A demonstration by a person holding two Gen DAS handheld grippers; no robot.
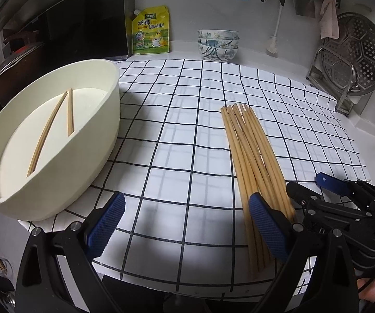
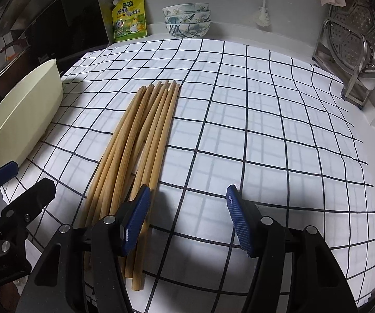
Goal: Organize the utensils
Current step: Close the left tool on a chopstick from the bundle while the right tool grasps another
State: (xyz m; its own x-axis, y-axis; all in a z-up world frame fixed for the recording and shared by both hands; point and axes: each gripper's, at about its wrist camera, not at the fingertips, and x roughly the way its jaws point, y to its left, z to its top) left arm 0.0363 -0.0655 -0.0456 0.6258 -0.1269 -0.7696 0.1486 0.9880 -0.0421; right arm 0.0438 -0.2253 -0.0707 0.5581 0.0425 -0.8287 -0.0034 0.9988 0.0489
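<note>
Two chopsticks [image 1: 54,127] are lying inside the cream tub [image 1: 83,161] at the left of your left wrist view, their far ends close together. Your left gripper [image 1: 184,224] is hovering with its blue pads spread wide and nothing between them, over the checked cloth [image 1: 182,120]. The loose bundle of chopsticks [image 1: 252,154] is lying on that cloth, passing behind the right-hand pad, and your right gripper [image 1: 343,195] is showing at the right edge.

Turning to your right wrist view, your right gripper [image 2: 190,219] is also standing spread and empty. The bundle [image 2: 137,140] is running under its left pad, and the tub [image 2: 23,120] is sitting at the far left.
</note>
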